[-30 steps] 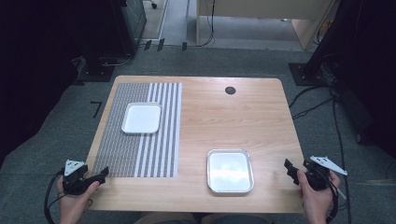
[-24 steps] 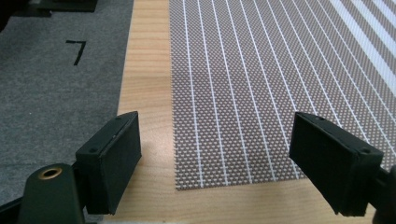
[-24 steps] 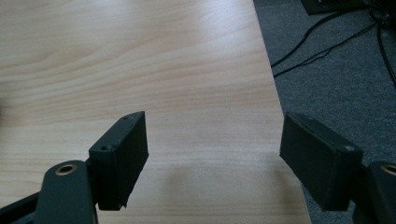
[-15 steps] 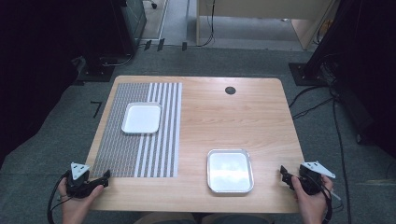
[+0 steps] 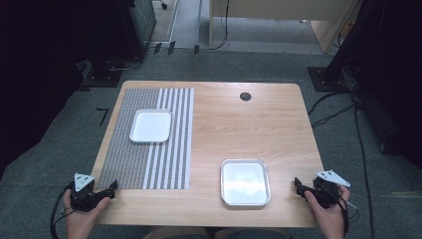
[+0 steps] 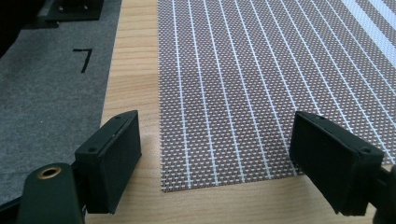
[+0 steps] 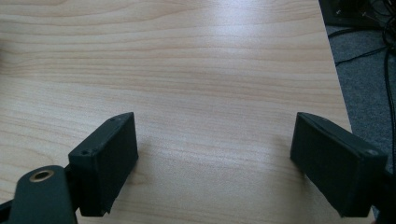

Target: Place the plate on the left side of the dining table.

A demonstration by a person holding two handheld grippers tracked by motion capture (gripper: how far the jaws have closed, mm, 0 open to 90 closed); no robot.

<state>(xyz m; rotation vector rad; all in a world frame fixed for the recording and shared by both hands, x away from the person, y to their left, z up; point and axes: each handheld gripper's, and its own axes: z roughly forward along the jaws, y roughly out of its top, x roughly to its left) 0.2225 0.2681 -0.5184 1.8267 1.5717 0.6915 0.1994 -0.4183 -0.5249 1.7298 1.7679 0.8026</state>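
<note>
A white tray (image 5: 151, 125) lies on the grey striped placemat (image 5: 144, 159) at the table's left. A second, silver-rimmed tray (image 5: 245, 181) rests on bare wood near the front edge, right of centre. My left gripper (image 5: 110, 189) sits at the front left corner, open, with the placemat's near corner (image 6: 224, 140) between its jaws and nothing held. My right gripper (image 5: 298, 186) sits at the front right edge, open over bare wood (image 7: 210, 116), to the right of the silver-rimmed tray.
A round black grommet (image 5: 245, 96) is set in the wooden table (image 5: 259, 129) near the back. Cables (image 5: 338, 107) run over the grey carpet to the right. Dark equipment stands (image 5: 114, 64) sit behind the table.
Both hands have drawn back toward the table's front edge. The right gripper moved lower and slightly left; the left gripper shifted down a little.
</note>
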